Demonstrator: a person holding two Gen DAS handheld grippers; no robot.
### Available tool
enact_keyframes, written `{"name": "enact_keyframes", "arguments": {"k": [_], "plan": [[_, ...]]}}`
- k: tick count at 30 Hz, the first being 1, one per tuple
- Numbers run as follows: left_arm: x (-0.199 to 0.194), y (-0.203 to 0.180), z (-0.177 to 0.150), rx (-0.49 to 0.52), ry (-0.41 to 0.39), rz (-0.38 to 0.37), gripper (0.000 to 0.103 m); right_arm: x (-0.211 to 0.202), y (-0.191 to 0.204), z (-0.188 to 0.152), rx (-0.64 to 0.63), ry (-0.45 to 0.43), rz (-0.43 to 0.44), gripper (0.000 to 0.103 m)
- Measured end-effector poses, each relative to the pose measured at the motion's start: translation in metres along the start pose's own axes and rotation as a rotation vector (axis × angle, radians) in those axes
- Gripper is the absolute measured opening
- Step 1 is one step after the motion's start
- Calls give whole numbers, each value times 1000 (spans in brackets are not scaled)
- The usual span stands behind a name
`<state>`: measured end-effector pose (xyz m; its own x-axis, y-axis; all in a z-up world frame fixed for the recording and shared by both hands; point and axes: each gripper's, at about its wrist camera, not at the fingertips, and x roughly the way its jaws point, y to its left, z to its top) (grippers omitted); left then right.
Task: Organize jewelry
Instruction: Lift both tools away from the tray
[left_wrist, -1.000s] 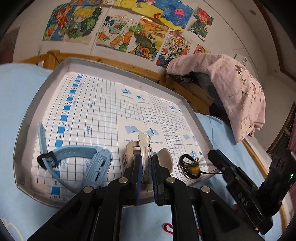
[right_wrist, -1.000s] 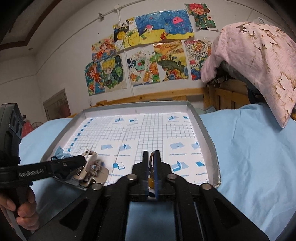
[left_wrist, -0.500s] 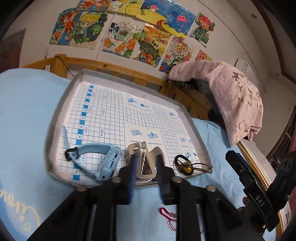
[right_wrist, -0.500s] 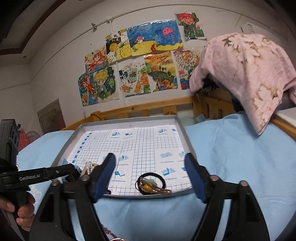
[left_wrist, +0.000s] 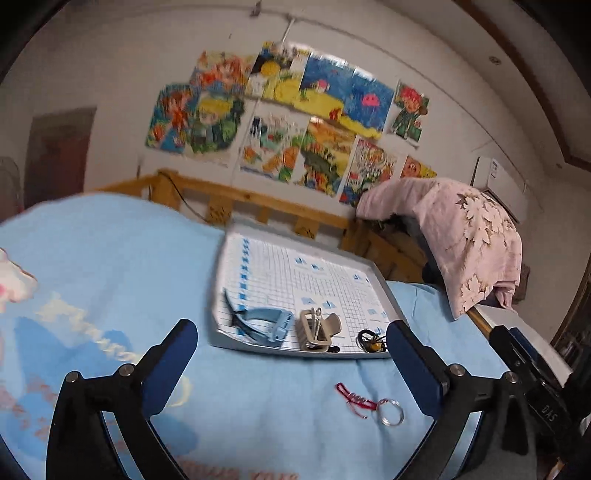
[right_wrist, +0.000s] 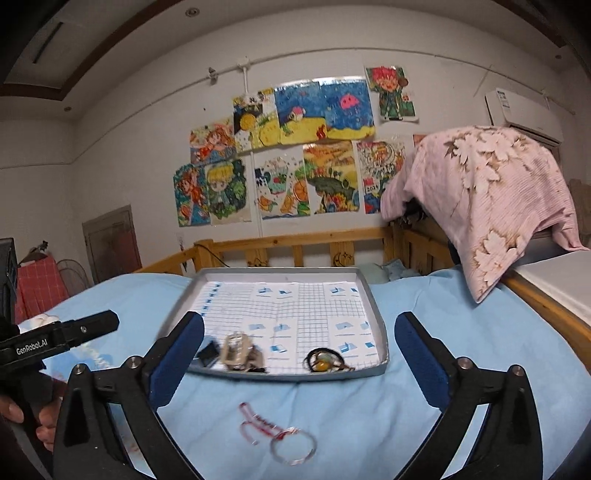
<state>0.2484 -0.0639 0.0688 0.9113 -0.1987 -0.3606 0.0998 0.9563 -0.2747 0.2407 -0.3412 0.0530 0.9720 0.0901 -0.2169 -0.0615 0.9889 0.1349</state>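
A grey tray (left_wrist: 384, 288) (right_wrist: 373, 302) lined with grid paper lies on the blue bed. Near its front edge lie a light blue watch (left_wrist: 264, 323), a beige hair claw clip (left_wrist: 317, 328) (right_wrist: 238, 349) and a black hair tie with a yellow bead (left_wrist: 371, 339) (right_wrist: 323, 362). A silver ring on a red cord (left_wrist: 389, 411) (right_wrist: 293, 448) lies on the blanket in front of the tray. My left gripper (left_wrist: 291, 363) is open and empty, pulled back from the tray. My right gripper (right_wrist: 299, 358) is open and empty, above the ring.
A wooden bed rail (right_wrist: 295, 243) runs behind the tray. A pink floral blanket (right_wrist: 487, 199) is draped over something at the right. Drawings hang on the wall (right_wrist: 295, 155). The left gripper's body (right_wrist: 55, 334) shows at the left in the right wrist view.
Both grippers opened, letting go of the hair clip and the hair tie in the tray, and pulled back and up. The ring on the red cord has come into view.
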Motion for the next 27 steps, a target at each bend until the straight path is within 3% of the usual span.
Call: {"name": "enact_keyframes", "arguments": {"k": [9, 17, 27], "plan": [[-82, 0, -25, 55, -84, -17, 103, -92, 27, -21, -39, -68, 14, 101], [-124, 8, -61, 101, -82, 7, 103, -155, 43, -44, -34, -108, -24, 101], [-164, 27, -96, 151, -81, 35, 103, -196, 57, -81, -40, -53, -42, 101]]}}
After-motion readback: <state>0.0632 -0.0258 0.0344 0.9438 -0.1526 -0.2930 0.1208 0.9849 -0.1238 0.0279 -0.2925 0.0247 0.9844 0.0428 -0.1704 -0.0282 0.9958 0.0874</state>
